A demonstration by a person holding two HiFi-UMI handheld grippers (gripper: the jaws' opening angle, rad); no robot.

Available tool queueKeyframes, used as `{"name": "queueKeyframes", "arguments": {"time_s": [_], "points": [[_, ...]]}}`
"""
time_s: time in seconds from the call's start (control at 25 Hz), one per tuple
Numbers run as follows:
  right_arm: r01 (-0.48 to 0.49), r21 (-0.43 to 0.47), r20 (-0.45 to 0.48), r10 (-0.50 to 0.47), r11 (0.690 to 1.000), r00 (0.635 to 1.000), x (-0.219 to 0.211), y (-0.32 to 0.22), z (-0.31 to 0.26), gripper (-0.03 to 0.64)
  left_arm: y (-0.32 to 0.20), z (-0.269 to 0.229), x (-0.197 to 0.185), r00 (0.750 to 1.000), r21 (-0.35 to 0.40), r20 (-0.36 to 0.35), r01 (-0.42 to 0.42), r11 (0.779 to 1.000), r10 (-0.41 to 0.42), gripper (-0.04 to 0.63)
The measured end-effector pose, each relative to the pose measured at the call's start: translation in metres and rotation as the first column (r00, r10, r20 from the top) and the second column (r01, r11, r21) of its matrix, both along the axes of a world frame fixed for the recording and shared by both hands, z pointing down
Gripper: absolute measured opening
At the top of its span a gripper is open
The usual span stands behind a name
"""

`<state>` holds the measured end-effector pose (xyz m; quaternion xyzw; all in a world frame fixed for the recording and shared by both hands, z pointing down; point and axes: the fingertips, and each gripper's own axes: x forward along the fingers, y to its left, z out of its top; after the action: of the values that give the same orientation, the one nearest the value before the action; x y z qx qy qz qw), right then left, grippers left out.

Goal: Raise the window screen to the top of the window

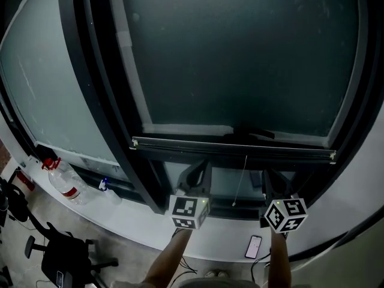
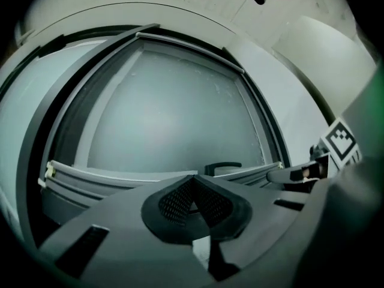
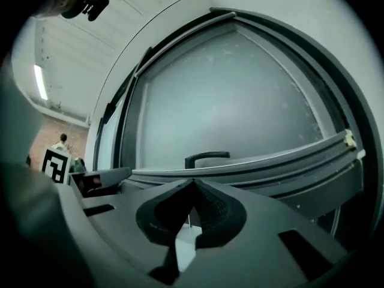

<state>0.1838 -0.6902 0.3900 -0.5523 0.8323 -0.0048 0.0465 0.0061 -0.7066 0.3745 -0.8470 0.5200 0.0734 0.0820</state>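
1. The grey metal bottom rail (image 1: 234,147) of the dark mesh window screen (image 1: 240,59) sits low, well below the top of the black window frame (image 2: 192,51).
2. The left claw (image 2: 193,179) and right claw (image 3: 192,182), both pinched together and empty, sit just under that rail.
3. Nearly the whole lift seems left.

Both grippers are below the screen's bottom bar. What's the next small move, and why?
Probably push both upward evenly. The left gripper and right gripper, both shut, sit just below the bottom bar, which hangs low in the window.
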Motion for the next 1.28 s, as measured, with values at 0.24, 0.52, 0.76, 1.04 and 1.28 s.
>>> {"name": "queueKeyframes", "arguments": {"time_s": [0.24,0.52,0.76,1.04,1.28], "points": [[0.090,-0.016,-0.738,-0.072,0.996,0.670,0.000,-0.023,0.004,0.062,-0.031,0.016,0.017,0.744,0.099,0.668,-0.086,0.991,-0.002,0.091],[0.074,-0.164,-0.974,-0.173,0.984,0.148,0.022,-0.055,0.020,0.061,-0.066,0.042,-0.003,0.244,-0.018,0.969,-0.053,0.998,0.031,0.073],[0.056,-0.261,-0.965,-0.262,0.964,0.005,0.023,-0.058,0.025,0.040,-0.070,0.050,-0.003,0.102,-0.082,0.991,-0.004,0.997,0.082,0.040],[-0.017,-0.328,-0.941,-0.328,0.944,-0.084,0.019,-0.057,0.025,0.027,-0.069,0.044,-0.001,0.089,-0.019,0.996,-0.013,1.000,0.020,0.054],[-0.027,-0.471,-0.881,-0.472,0.882,-0.047,0.017,-0.056,0.022,0.025,-0.069,0.052,0.000,0.016,-0.239,0.971,-0.052,0.970,0.240,0.021]]}}
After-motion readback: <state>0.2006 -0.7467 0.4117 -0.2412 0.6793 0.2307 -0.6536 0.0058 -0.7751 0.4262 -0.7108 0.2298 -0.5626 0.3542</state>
